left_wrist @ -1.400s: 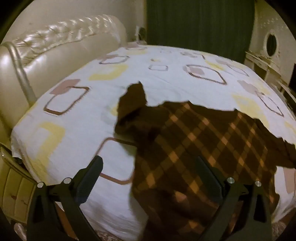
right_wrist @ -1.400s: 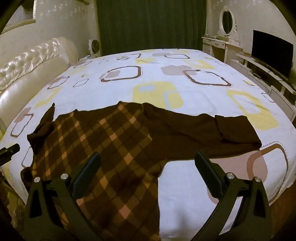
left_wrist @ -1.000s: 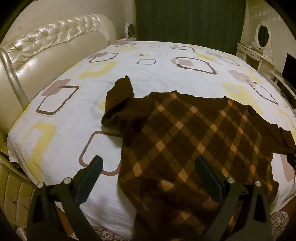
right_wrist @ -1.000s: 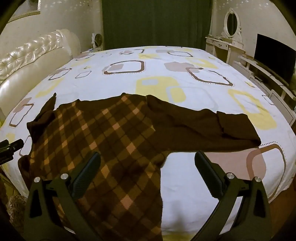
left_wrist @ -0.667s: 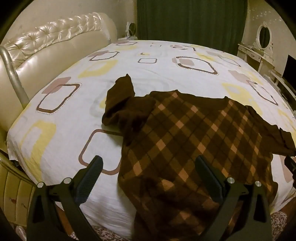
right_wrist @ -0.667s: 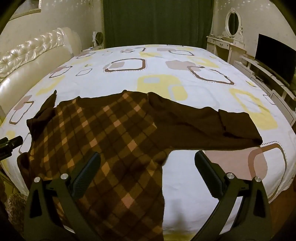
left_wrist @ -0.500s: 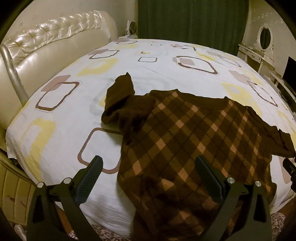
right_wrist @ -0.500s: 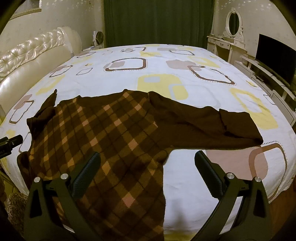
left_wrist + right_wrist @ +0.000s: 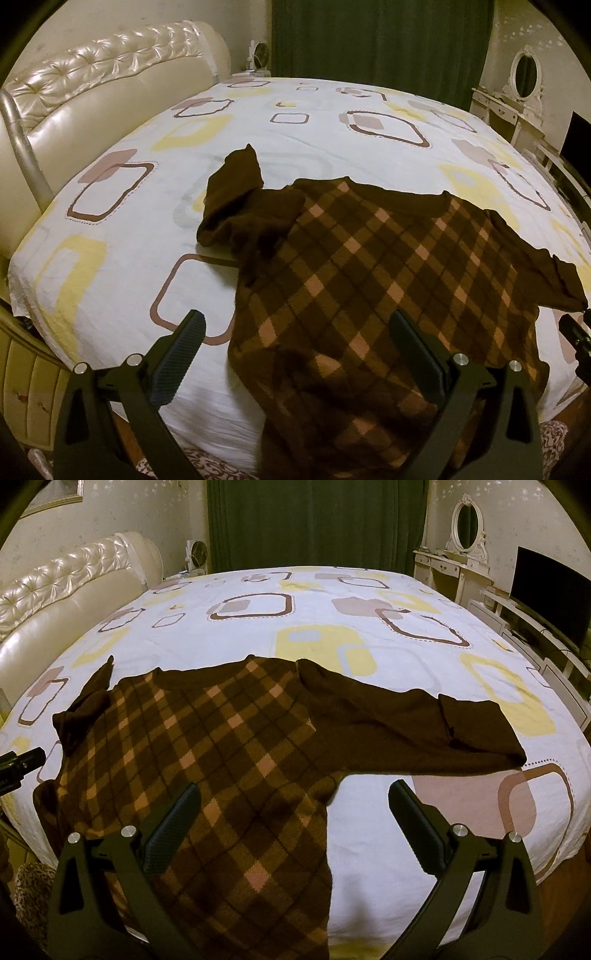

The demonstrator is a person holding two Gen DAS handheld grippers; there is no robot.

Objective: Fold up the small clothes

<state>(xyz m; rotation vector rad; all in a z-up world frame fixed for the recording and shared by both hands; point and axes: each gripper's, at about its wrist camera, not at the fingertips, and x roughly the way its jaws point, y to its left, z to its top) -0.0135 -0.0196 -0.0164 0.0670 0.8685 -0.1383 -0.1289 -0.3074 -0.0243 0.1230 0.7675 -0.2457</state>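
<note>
Bedroom conditions: a wide bed with a white sheet printed in yellow and brown squares, a padded cream headboard at the left, dark green curtains at the far wall, and a dressing table with oval mirror at the far right.

One garment was present, a brown plaid sweater, lying spread but unfolded on the near part of the bed, its hem trailing over the near edge. Its plain right sleeve ran flat toward the right; its left sleeve lay bunched near the shoulder.

Both tools hovered above the near edge, touching nothing. The left gripper had its jaws spread wide and empty over the hem; the right gripper likewise stood wide and empty.

The sweater's long axis ran left to right through the sleeves. The right gripper was nearer the extended sleeve, the left gripper nearer the crumpled one. No fold had yet been made, by my judgement.
</note>
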